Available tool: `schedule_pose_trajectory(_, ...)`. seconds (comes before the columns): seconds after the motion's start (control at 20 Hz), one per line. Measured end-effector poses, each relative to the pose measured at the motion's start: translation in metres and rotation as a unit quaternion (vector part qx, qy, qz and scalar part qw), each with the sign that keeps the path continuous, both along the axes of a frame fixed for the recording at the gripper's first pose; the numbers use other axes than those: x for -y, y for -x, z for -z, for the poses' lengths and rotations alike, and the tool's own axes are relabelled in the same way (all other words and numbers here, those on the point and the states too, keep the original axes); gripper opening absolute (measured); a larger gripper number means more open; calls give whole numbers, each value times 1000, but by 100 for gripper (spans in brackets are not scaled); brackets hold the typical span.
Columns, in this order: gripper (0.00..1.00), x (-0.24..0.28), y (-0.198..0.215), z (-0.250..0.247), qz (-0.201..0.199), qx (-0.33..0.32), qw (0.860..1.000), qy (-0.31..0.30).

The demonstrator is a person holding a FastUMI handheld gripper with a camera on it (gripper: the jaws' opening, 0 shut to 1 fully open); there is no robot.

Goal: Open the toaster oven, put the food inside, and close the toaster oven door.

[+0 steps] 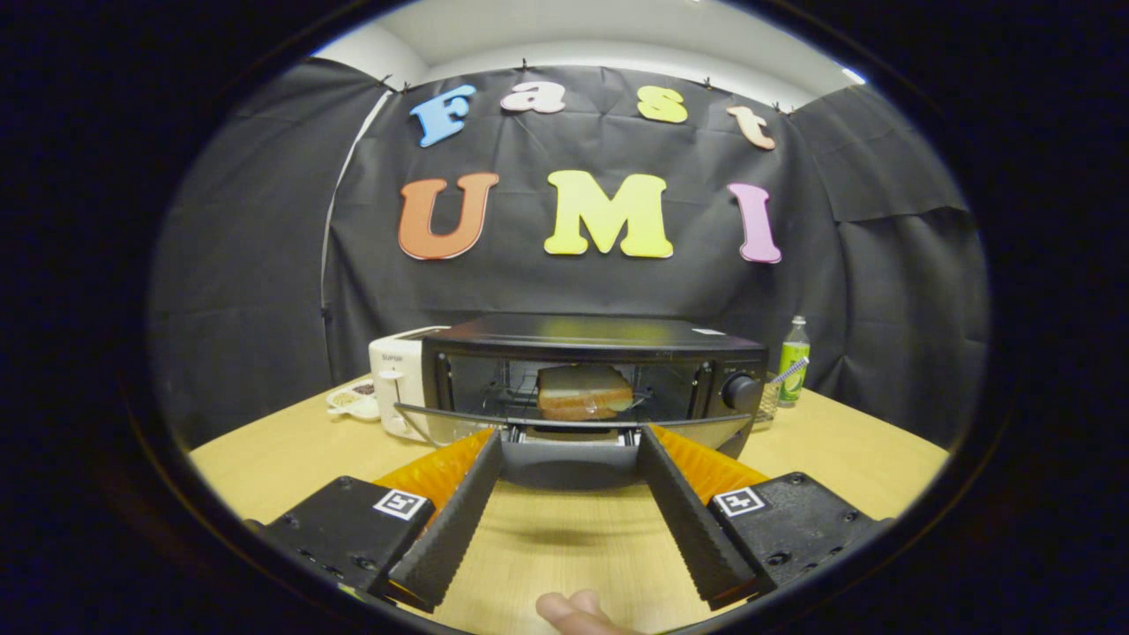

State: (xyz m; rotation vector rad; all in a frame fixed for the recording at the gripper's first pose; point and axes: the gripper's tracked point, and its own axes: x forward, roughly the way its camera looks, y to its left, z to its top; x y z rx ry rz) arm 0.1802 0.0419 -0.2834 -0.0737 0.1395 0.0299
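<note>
A black toaster oven [593,370] stands on the wooden table [282,454], straight ahead of my fingers. Its glass door [494,425] hangs folded down and open toward me. A slice of toasted bread [584,392] lies on the rack inside the oven. My gripper [571,444] is open, its two ridged black fingers spread wide with the tips just under the lowered door's front edge. Nothing is between the fingers. A person's fingertip [573,613] shows low between the finger bases.
A white toaster [394,384] stands left of the oven, with a small white dish [353,399] beside it. A green bottle [794,362] stands to the oven's right. Bare tabletop lies on both sides of the oven.
</note>
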Motion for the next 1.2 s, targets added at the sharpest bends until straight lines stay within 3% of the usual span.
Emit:
schedule_pose_trajectory(0.25,100,-3,-26,-16,-2,-9,1000,5)
schedule_pose_trajectory(0.4,100,-2,-22,-32,-4,-8,1000,6)
schedule_pose_trajectory(0.9,100,32,70,-124,6,-4,1000,-10)
schedule_pose_trajectory(1.2,100,88,124,-192,30,32,999,-3)
